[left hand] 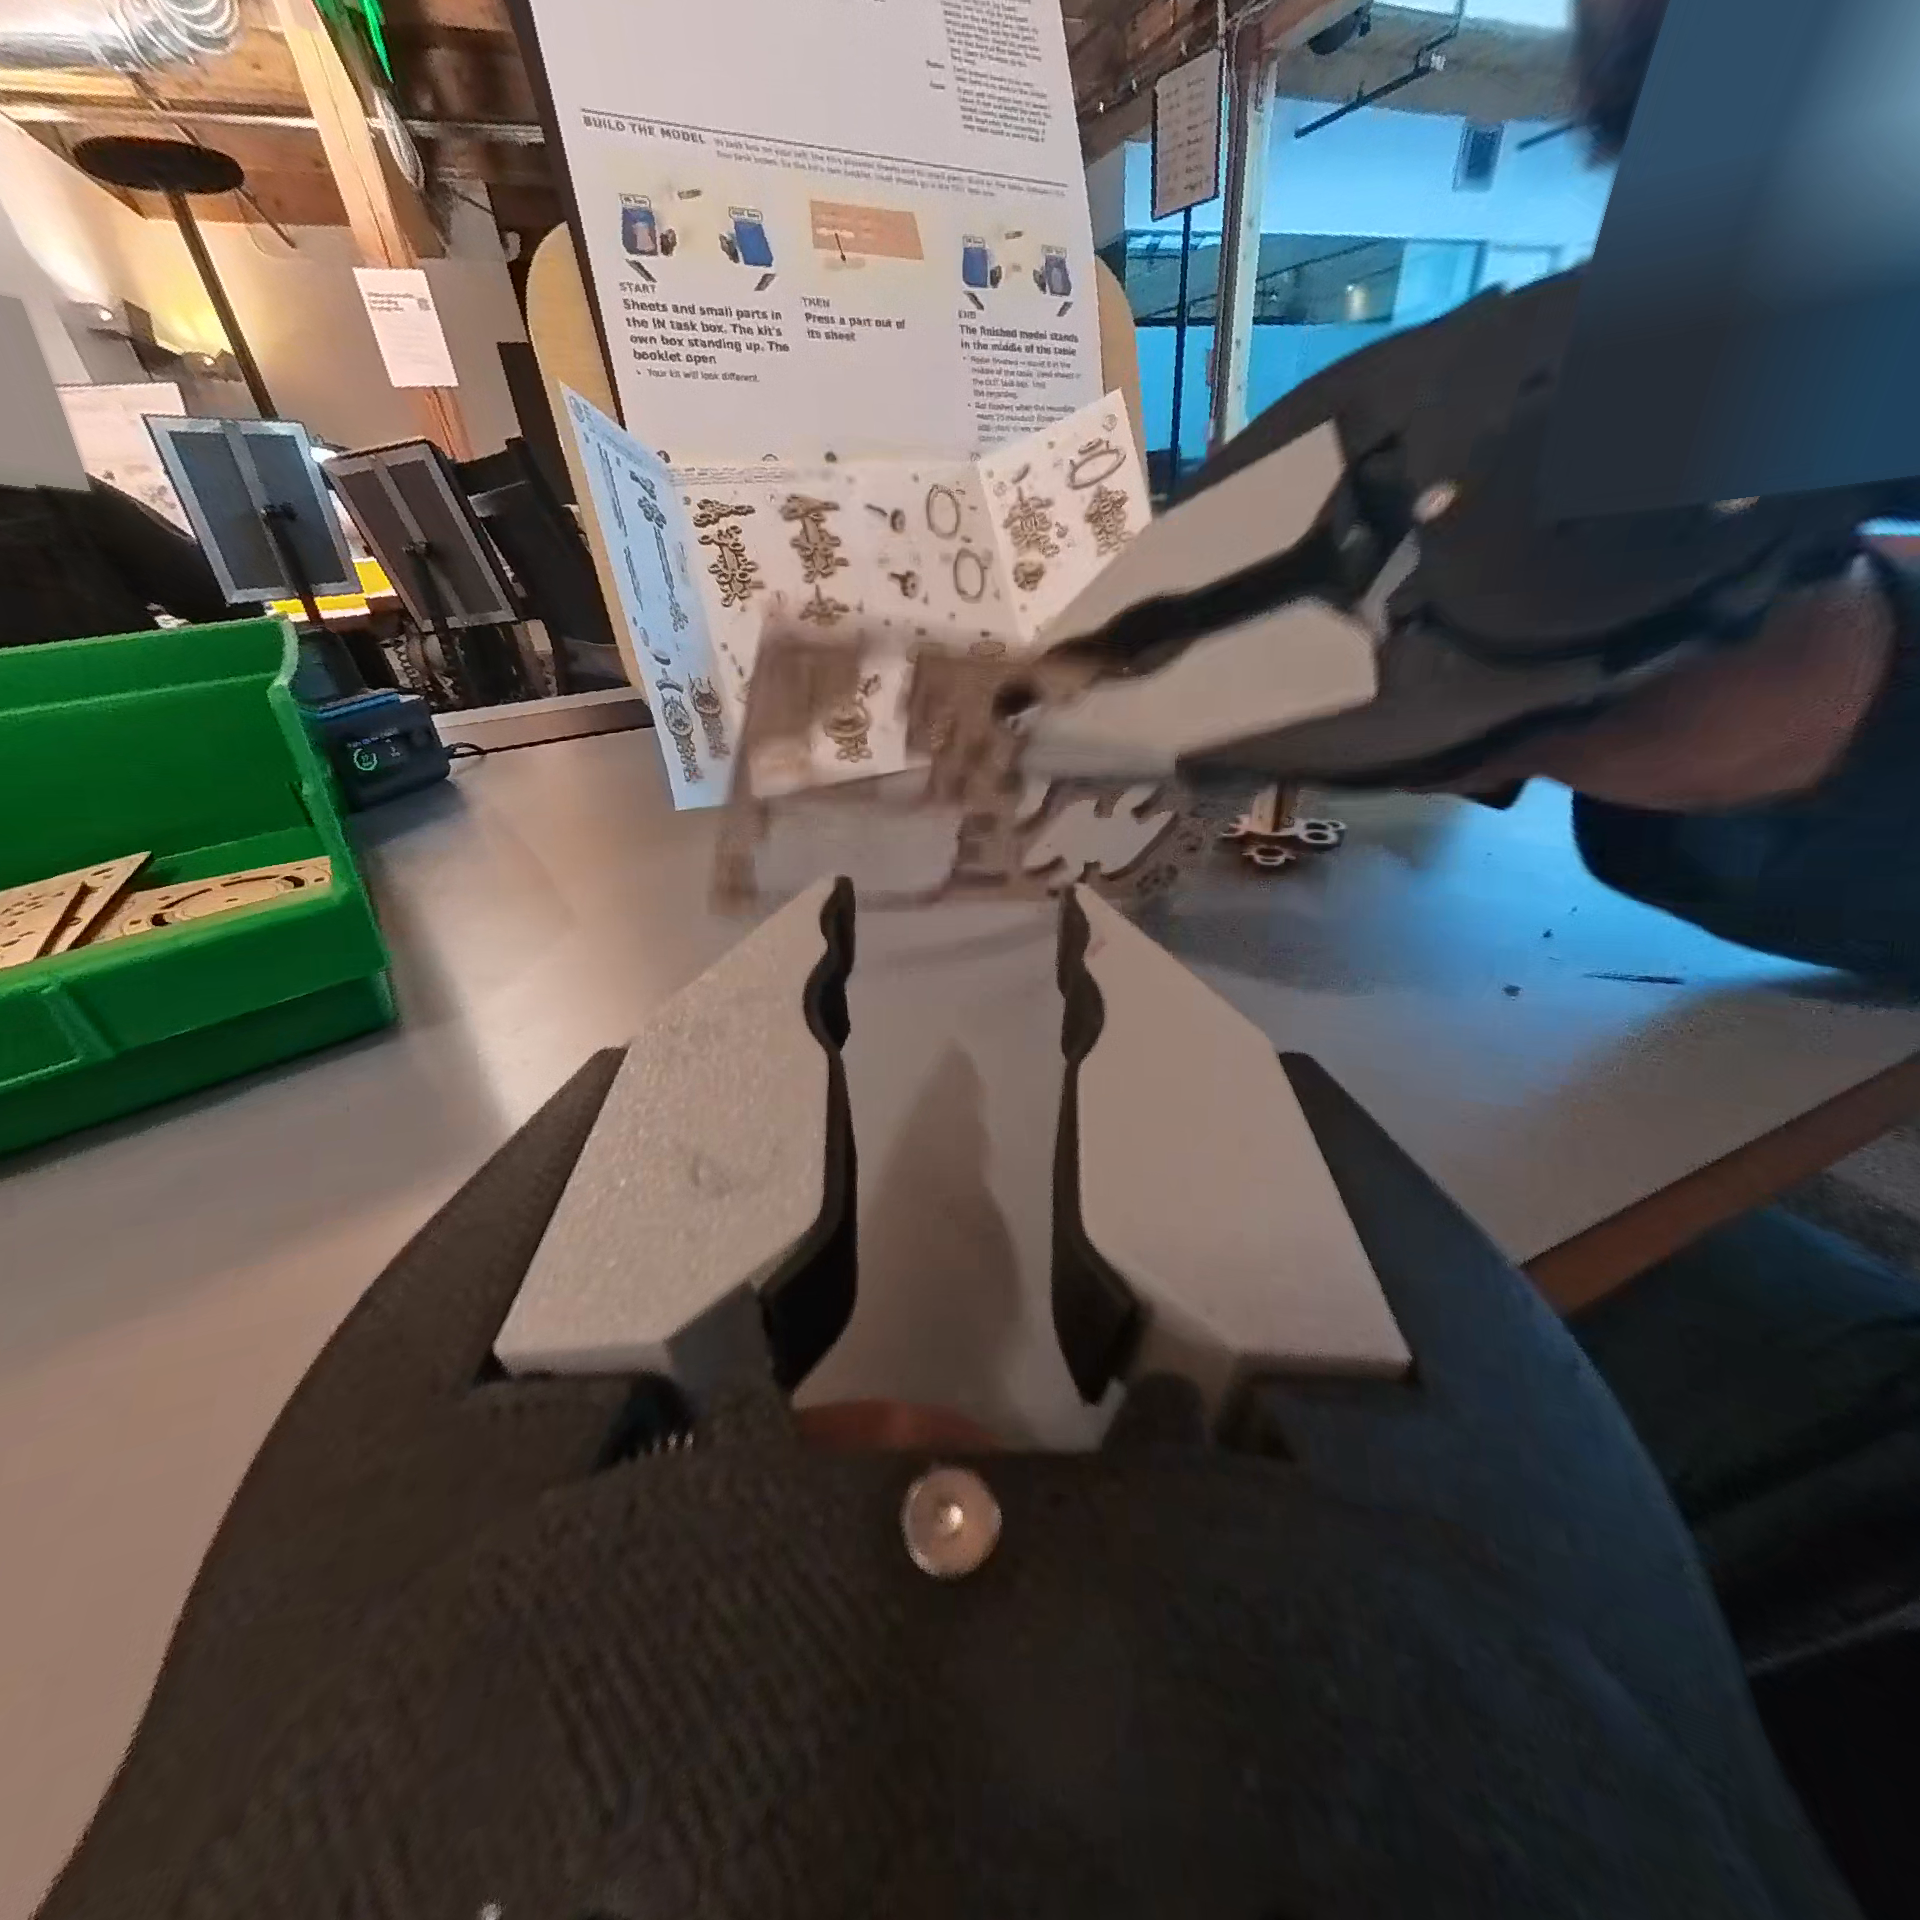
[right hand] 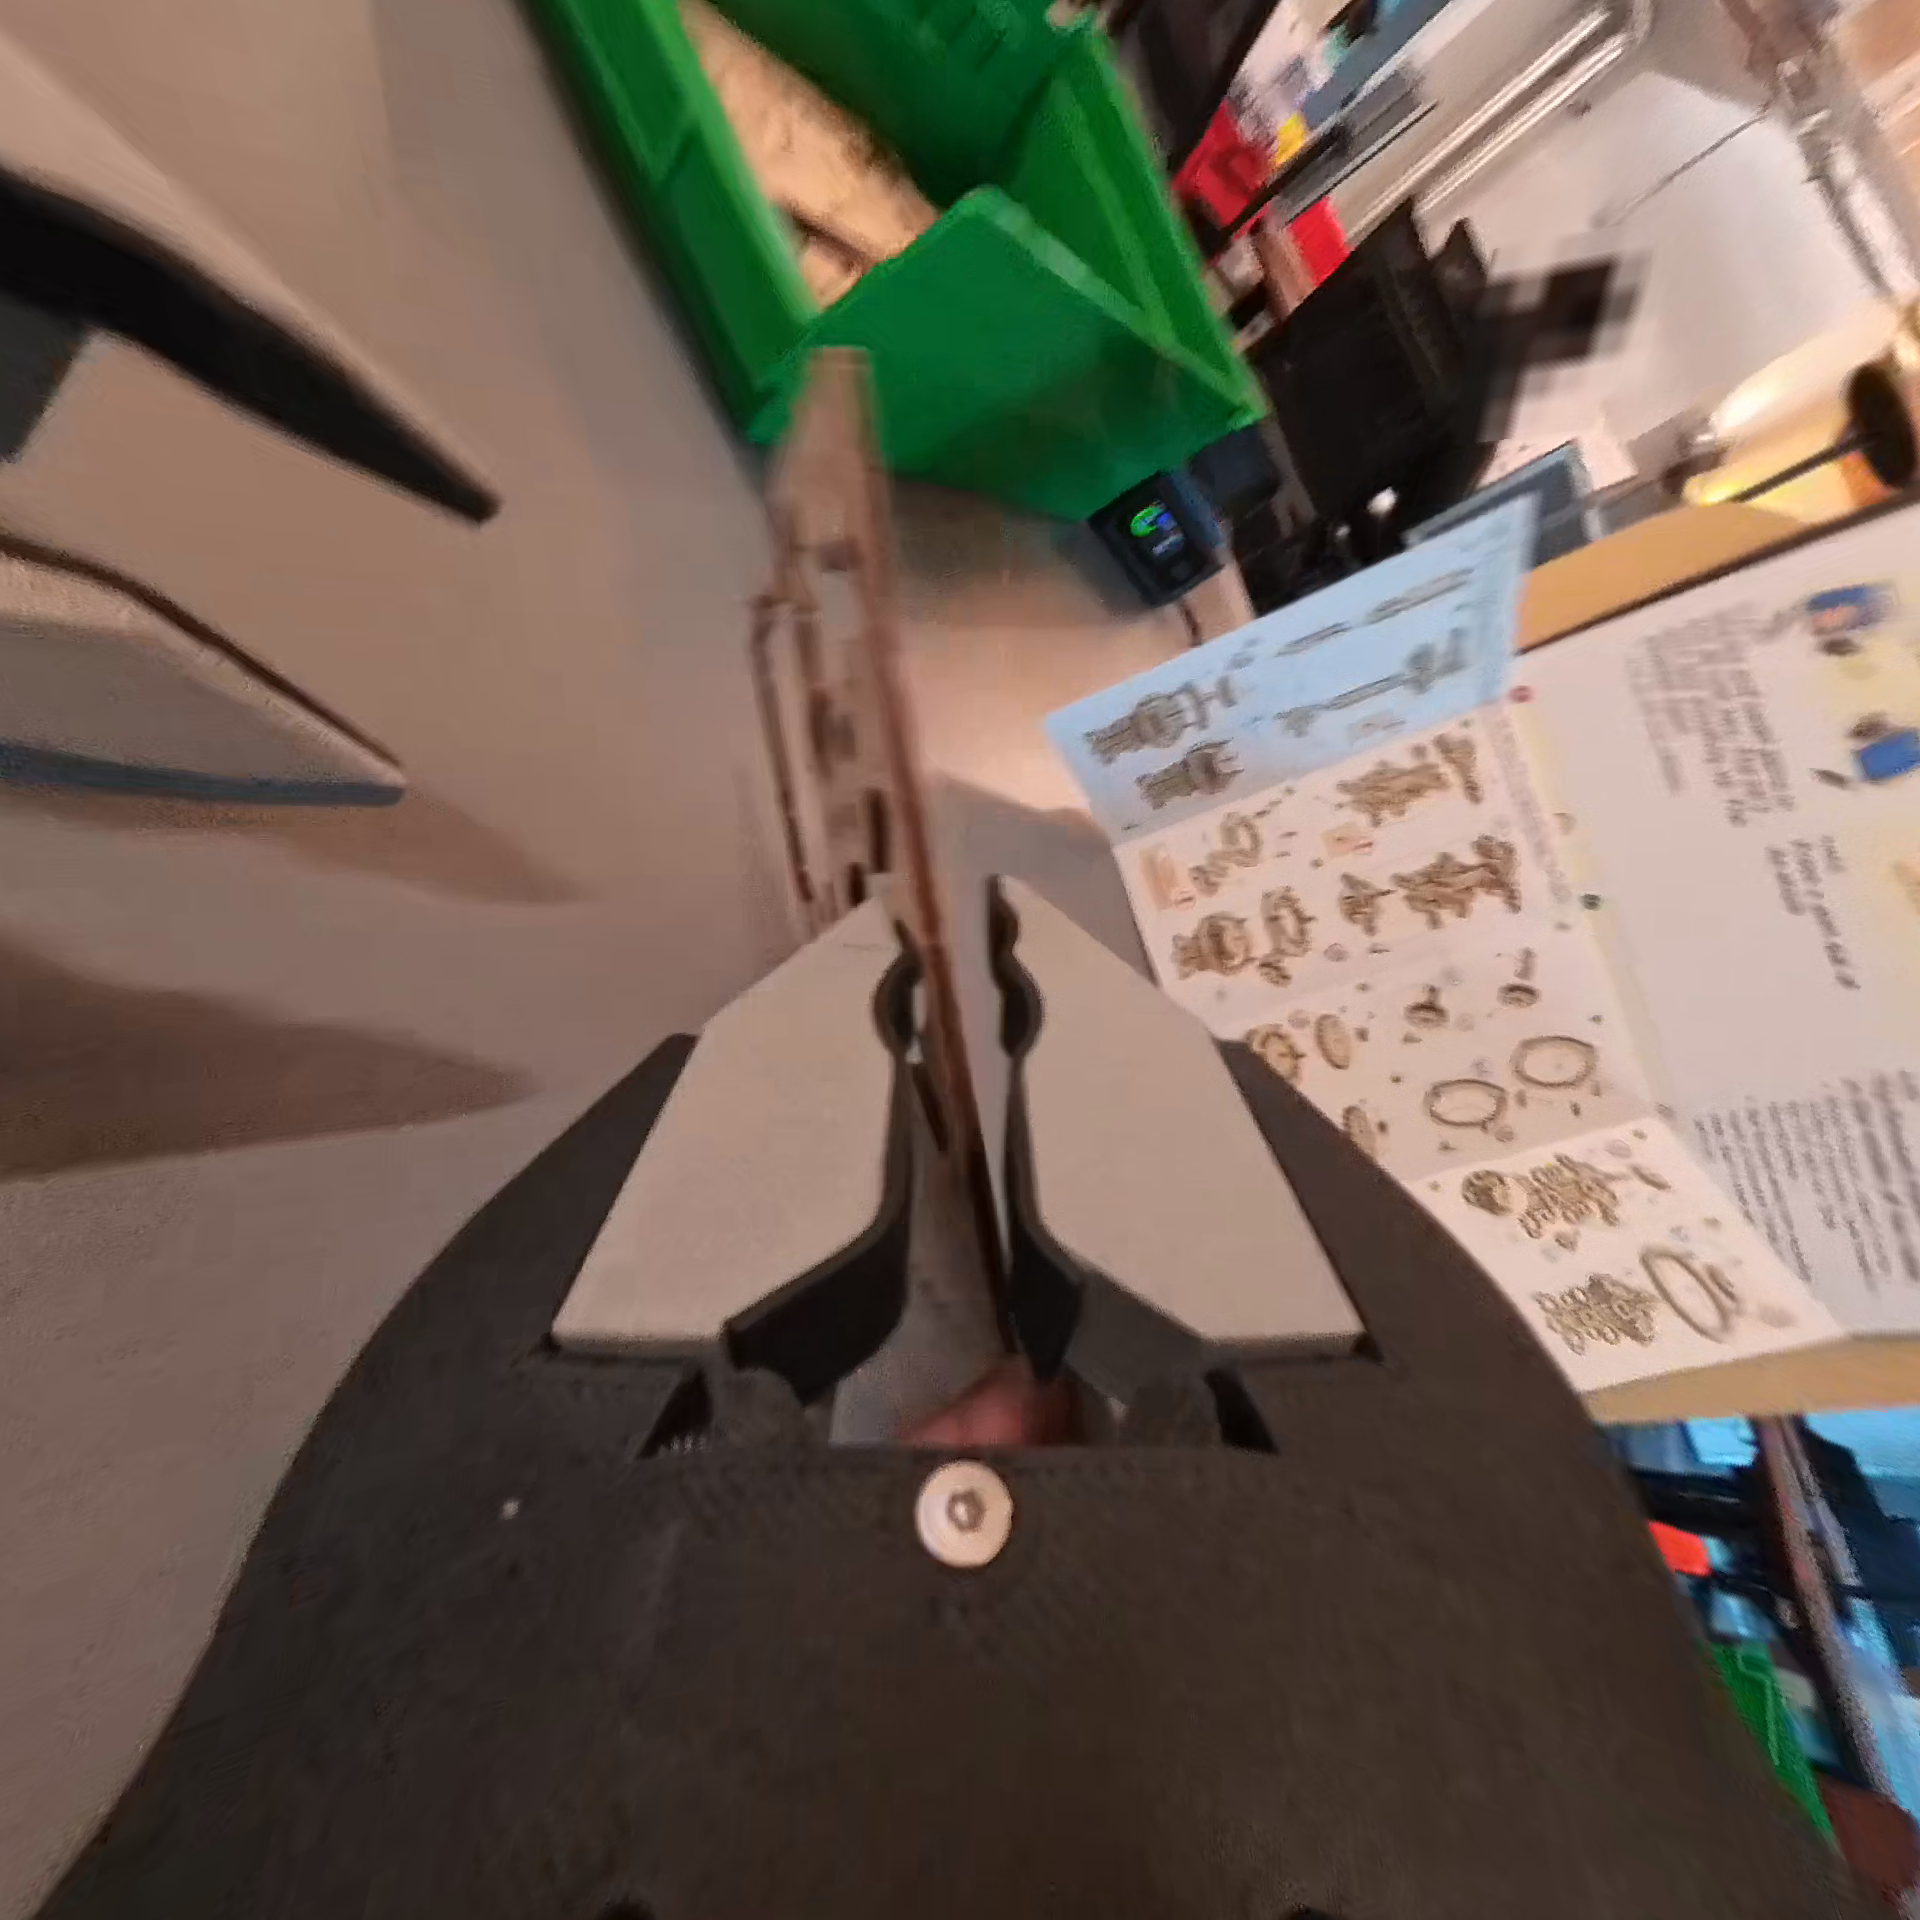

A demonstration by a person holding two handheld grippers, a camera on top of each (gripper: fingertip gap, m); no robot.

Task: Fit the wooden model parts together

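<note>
My right gripper (right hand: pixel 940 904) is shut on a thin wooden parts sheet (right hand: pixel 831 623), seen edge-on and running forward from between the fingers. In the left wrist view the right gripper (left hand: pixel 1023 712) comes in from the right and holds the blurred sheet (left hand: pixel 800 717) in the air above the grey table (left hand: pixel 520 1039). My left gripper (left hand: pixel 956 904) is open and empty, just below and in front of the sheet. It also shows at the left of the right wrist view (right hand: pixel 447 644). A cut-out wooden sheet (left hand: pixel 1091 831) and a small wooden piece (left hand: pixel 1278 831) lie on the table behind.
A green bin (left hand: pixel 187 987) with wooden sheets (left hand: pixel 104 914) stands at the left; it also shows in the right wrist view (right hand: pixel 987 343). A folded instruction booklet (left hand: pixel 862 561) stands before a white poster board (left hand: pixel 831 208). A small black device (left hand: pixel 384 748) sits beside the bin. A person's sleeve (left hand: pixel 1714 707) is at right. Some 9 cm of space lies between my two pairs of fingers.
</note>
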